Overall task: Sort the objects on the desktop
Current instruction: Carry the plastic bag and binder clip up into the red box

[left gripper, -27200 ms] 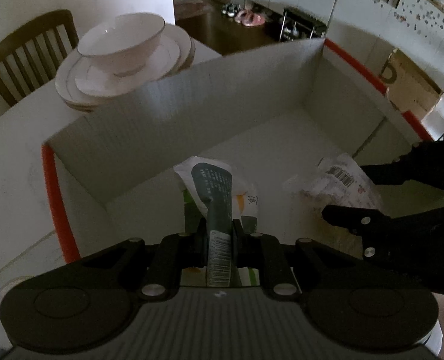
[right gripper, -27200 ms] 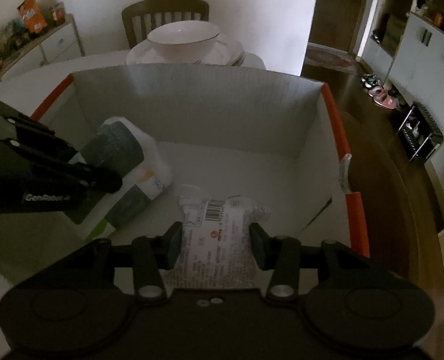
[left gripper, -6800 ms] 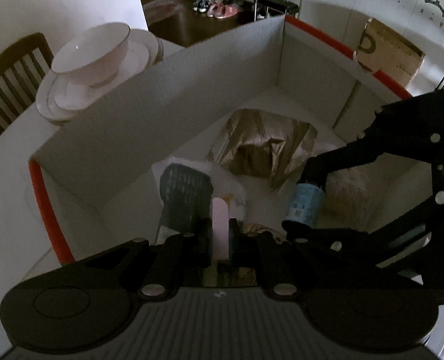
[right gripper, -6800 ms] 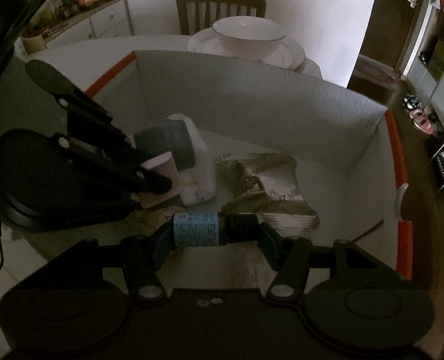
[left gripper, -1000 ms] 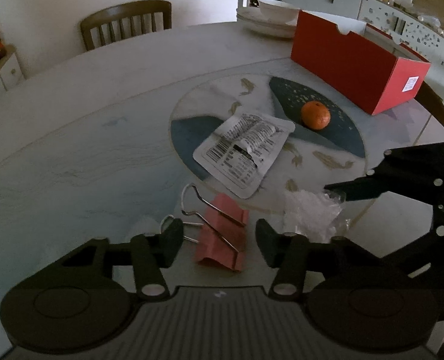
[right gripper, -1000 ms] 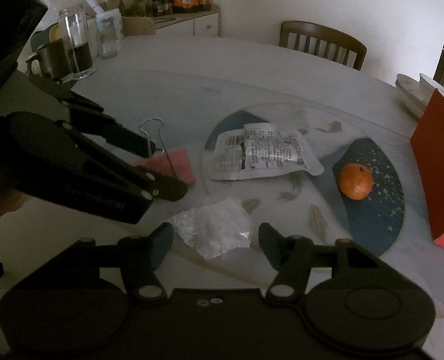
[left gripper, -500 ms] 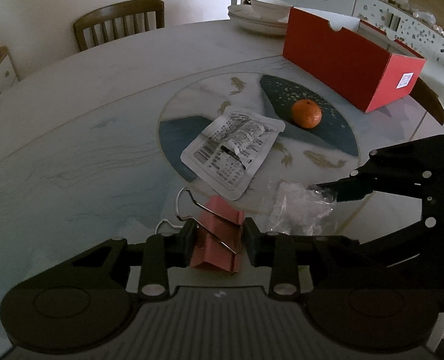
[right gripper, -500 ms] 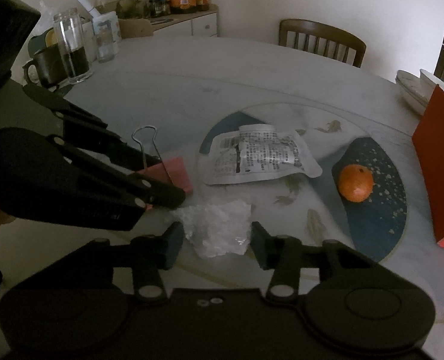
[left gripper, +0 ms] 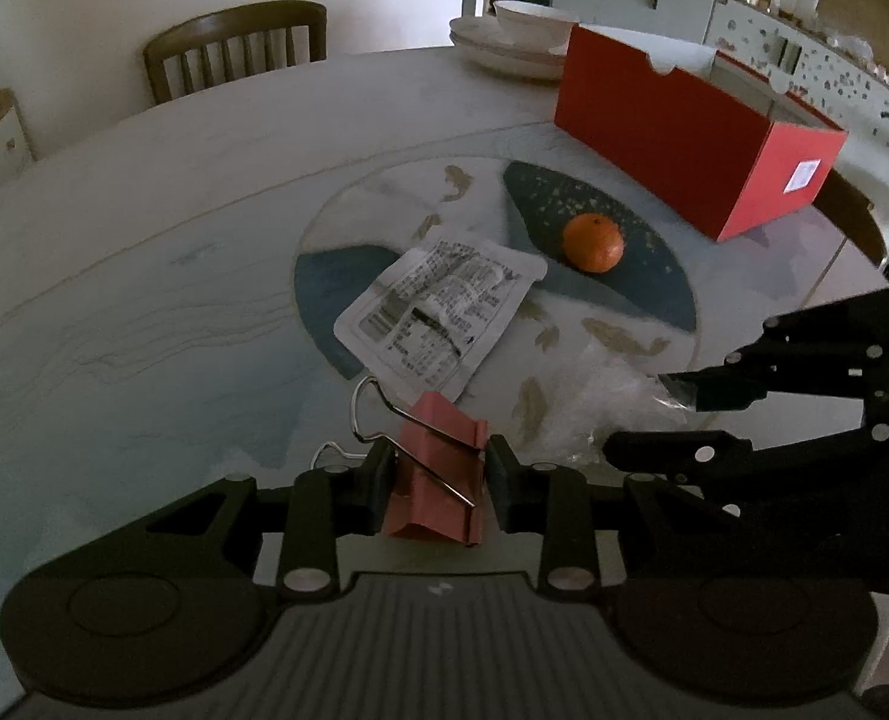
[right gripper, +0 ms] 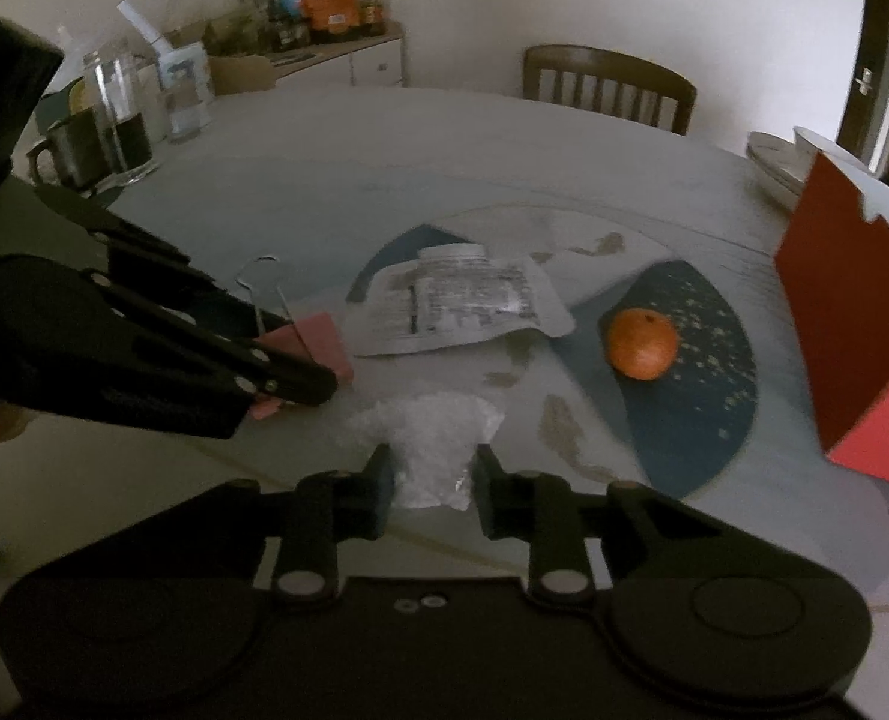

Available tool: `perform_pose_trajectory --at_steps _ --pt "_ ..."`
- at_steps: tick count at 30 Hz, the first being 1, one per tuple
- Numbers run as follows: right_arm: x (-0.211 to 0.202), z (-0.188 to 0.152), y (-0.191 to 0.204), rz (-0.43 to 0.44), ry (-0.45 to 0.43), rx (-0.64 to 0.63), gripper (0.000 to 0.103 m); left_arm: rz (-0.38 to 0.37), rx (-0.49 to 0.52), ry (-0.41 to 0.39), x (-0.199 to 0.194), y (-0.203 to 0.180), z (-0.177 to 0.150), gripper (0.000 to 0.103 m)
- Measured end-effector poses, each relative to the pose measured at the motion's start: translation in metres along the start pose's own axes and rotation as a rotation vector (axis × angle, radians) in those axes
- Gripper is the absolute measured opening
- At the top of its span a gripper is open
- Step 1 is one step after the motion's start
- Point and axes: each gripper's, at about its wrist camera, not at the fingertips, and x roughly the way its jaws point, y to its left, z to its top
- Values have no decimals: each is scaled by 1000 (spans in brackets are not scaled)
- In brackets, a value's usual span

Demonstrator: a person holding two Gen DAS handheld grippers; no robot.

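While clamped from both sides: pink binder clip (left gripper: 438,468), sits between the two fingertips of the left gripper (left gripper: 438,480).
Left gripper state: closed on the binder clip, pads pressed on its two flat sides.
Binder clip look: salmon-pink folded metal body, silver wire handles; one handle lies folded back across the top face, the other sticks out toward the table centre.
Binder clip place: at the near edge of the round table (left gripper: 144,240), just short of the printed pouch (left gripper: 438,312); whether lifted or resting cannot be told.
Right gripper (right gripper: 432,480) state: closed on the clear plastic wrapper (right gripper: 426,438), fingertips pinching its near end.
Wrapper look: crumpled, translucent white, wide far end spread on the table, narrow end between the fingers.
Wrapper place: just right of the binder clip, near the table's front edge.
Printed pouch: flat, silver-white, black text and barcode, partly over a blue patch of the table inlay.
Orange (left gripper: 592,243): round, on the dark blue inlay, beside the pouch's far corner.
Red box (left gripper: 684,138): open top, white inside, well beyond the orange on the right.
Far side: stacked plates with bowl (left gripper: 534,21), wooden chair (left gripper: 237,48).
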Motion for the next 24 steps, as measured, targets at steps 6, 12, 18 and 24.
perform_pose_trajectory --at_steps 6,12,18,24 --pt "-11 -4 -19 -9 -5 54 25 -5 2 -9 -4 -10 4 31" --pt "-28 -9 -37 -24 -17 96 25 -19 5 -12 -5 -25 10 31" --pt "-47 -15 -59 -36 -32 145 25 -41 10 -25 -7 -47 21 31" --pt "-68 -21 -84 -52 -45 181 25 -64 17 -35 -8 -73 34 31"
